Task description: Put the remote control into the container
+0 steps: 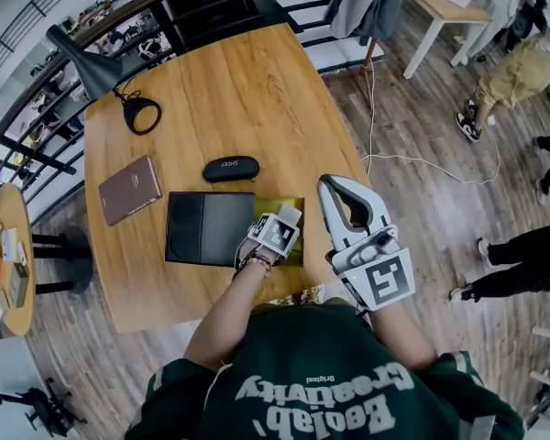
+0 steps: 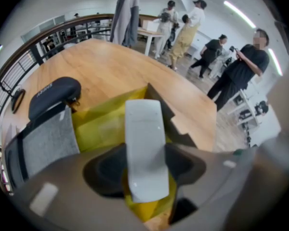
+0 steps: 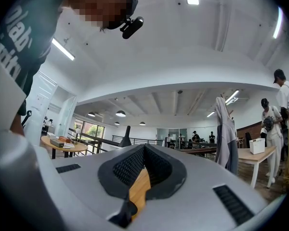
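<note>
Remote control, white, slim and rectangular (image 2: 144,146), clamped between the two jaws of the left hand-held gripper (image 1: 284,220), which press on its long sides near its nearer end. Its long axis runs along the jaws. In the left gripper view the free end points forward, away from the camera; in the head view it points away from the person, toward the far side of the light wooden bench (image 1: 238,90). The remote control lies over the open yellow box-shaped container (image 2: 101,124), whose yellow inside shows beside and under it. Whether it touches the container's floor cannot be told.

The left hand (image 1: 257,259) holds the hand-held gripper low over the bench. The bare forearm reaches forward from the green sweatshirt.

The right hand-held gripper (image 1: 332,187) is white and sits at the bench's right edge, just beside the container. Its jaws point away from the person. In the right gripper view the jaw tips meet, with nothing between the pads but a strip of bench wood seen through the gap behind them.

A black rectangular flat panel (image 1: 209,227) lies against the container's left side. A black oval glasses case (image 1: 231,168) lies just beyond it, and a brown notebook (image 1: 130,189) lies further left.
</note>
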`<control>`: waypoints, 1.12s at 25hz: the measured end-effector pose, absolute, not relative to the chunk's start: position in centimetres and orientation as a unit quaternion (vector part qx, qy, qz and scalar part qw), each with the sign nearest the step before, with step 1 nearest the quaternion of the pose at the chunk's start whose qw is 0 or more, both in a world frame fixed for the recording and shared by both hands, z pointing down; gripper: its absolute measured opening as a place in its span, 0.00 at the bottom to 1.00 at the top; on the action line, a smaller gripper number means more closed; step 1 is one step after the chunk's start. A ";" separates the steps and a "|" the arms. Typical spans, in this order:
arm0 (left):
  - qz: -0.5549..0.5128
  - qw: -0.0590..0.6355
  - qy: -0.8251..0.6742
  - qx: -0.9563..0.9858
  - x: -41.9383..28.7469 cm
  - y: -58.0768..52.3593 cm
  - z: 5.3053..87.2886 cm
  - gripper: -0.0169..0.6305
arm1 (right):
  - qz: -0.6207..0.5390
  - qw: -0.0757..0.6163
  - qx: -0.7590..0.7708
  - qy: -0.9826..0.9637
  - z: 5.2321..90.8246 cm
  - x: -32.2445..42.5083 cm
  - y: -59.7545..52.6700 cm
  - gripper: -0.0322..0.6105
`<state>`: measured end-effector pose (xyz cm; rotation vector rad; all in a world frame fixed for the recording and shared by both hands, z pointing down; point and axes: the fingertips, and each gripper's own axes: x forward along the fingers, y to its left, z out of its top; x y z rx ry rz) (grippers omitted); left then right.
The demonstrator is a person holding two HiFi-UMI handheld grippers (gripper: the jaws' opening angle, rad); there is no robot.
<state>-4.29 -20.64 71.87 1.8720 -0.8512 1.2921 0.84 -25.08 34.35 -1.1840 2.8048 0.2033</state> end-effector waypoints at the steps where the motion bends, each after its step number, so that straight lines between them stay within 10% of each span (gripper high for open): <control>1: 0.505 0.348 -0.330 0.718 -4.3 -20.6 72.1 0.41 | 0.067 0.046 -0.387 0.918 34.3 0.9 -25.1 0.07; 28: 0.506 0.362 -0.312 0.718 -2.9 -20.0 72.3 0.42 | 0.068 0.045 -0.386 0.919 34.5 2.6 -24.7 0.07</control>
